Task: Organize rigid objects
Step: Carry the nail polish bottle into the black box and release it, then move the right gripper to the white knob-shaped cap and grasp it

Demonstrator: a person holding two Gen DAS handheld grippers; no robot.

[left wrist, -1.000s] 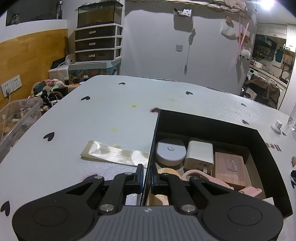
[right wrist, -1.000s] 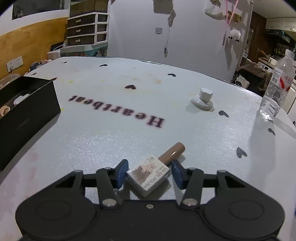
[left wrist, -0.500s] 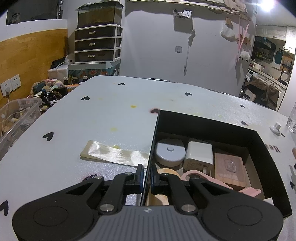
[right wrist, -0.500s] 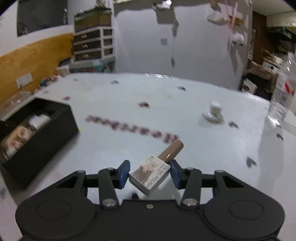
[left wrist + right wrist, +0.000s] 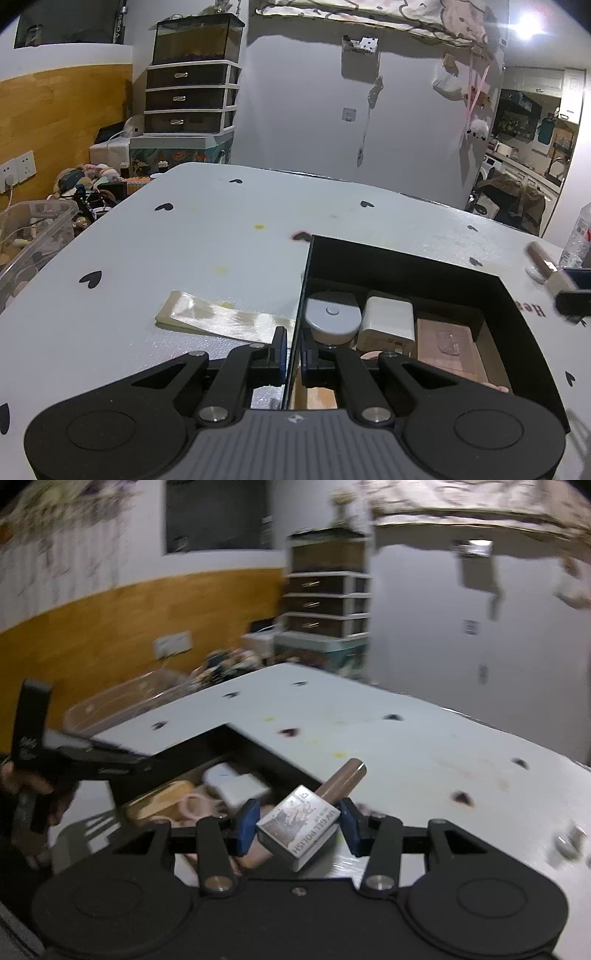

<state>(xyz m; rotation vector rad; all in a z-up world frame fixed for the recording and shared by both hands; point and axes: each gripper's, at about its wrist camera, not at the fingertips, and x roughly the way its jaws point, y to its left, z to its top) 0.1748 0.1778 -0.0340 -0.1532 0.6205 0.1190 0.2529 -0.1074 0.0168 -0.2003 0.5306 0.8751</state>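
My left gripper (image 5: 291, 350) is shut on the left wall of the black box (image 5: 406, 258). The box holds a grey round disc (image 5: 332, 317), a white charger (image 5: 388, 319), a brown block (image 5: 447, 343) and pink items. My right gripper (image 5: 297, 821) is shut on a UV gel polish bottle (image 5: 299, 823) with a brown cap (image 5: 341, 777), held in the air over the box's near right edge (image 5: 284, 764). In the left wrist view the bottle (image 5: 550, 271) and right gripper show at the far right edge.
A strip of shiny cream ribbon (image 5: 221, 317) lies on the white table (image 5: 207, 229) left of the box. A clear plastic bin (image 5: 29, 236) stands off the table's left edge. A water bottle (image 5: 578, 240) stands at the far right.
My right gripper has lifted the polish bottle off the table and swung it left to the box. The left gripper has stayed on the box wall.
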